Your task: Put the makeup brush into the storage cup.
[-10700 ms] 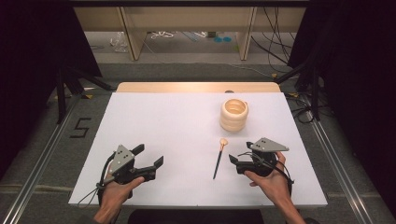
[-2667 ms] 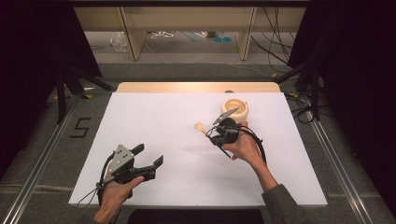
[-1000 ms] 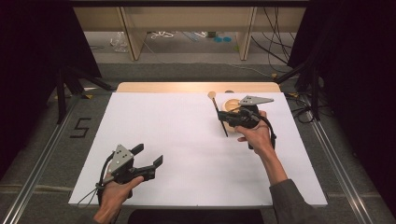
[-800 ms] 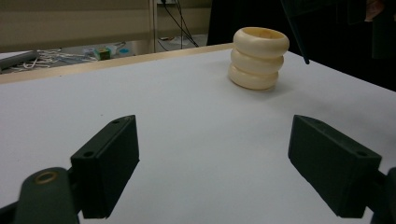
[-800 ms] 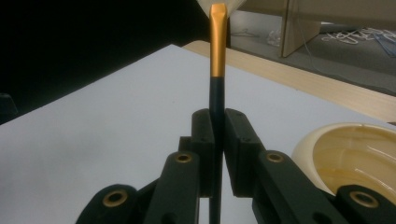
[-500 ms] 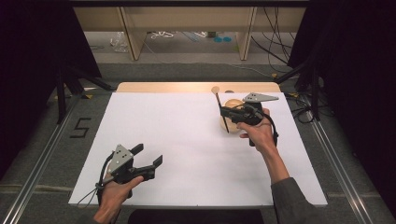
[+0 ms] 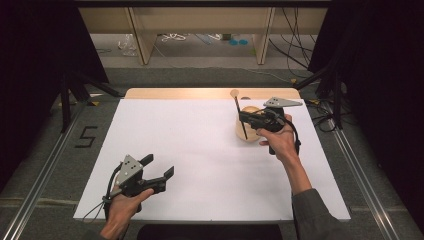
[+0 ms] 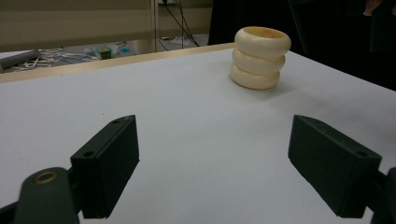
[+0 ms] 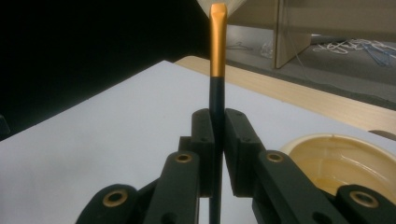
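A person's right gripper (image 7: 243, 118) holds a slender spoon with a black handle and a pale wooden bowl end (image 7: 238, 113) above the white table (image 7: 200, 150), at about two o'clock from the table's centre. The jaws are closed tight on the black part of the handle, seen plainly in the right gripper view, where the spoon (image 9: 217, 70) rises straight up between the pads, black below, orange-tan above, its top end cut by the frame's edge. From the high view the spoon's long axis runs close to upright, leaning slightly: the rounded wooden end points up and toward twelve o'clock, the dark tip down toward six, in front of the cream, ribbed, ring-stacked holder (image 7: 250, 127) standing just beside the gripper. The holder's open rim (image 9: 336, 161) shows at four o'clock in the right gripper view. The left gripper (image 7: 159, 171) rests low at seven o'clock on the table, jaws spread wide with nothing between them; its own view looks across bare tabletop to the holder (image 8: 260, 57) at one o'clock.
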Demonstrator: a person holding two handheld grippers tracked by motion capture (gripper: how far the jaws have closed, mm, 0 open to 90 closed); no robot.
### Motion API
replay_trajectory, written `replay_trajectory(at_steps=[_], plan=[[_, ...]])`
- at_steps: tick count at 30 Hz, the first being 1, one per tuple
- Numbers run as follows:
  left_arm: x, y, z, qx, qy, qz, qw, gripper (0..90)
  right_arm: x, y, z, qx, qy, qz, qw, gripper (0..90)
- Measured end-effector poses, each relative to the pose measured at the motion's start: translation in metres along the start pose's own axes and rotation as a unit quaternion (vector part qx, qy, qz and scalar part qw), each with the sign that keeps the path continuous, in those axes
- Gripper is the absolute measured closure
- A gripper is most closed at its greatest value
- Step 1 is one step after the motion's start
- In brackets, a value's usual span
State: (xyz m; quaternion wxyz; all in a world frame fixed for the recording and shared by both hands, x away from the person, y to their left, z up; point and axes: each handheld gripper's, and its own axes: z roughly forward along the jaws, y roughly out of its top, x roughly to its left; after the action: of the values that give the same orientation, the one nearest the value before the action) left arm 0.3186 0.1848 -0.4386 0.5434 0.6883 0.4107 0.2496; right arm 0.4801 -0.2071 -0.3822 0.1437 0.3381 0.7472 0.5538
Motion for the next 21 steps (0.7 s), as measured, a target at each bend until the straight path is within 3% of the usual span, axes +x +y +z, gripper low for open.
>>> replay_trajectory(at_steps=[15, 21], plan=[[0.001, 0.000, 0.000, 0.001, 0.001, -0.001, 1.0000, 16.0, -0.008, 0.006, 0.000, -0.011, -0.011, -0.009, 0.9998, 83.4], [0.001, 0.000, 0.000, 0.002, 0.002, -0.001, 1.0000, 16.0, -0.012, 0.007, -0.002, -0.008, -0.015, 0.008, 0.9998, 83.4]])
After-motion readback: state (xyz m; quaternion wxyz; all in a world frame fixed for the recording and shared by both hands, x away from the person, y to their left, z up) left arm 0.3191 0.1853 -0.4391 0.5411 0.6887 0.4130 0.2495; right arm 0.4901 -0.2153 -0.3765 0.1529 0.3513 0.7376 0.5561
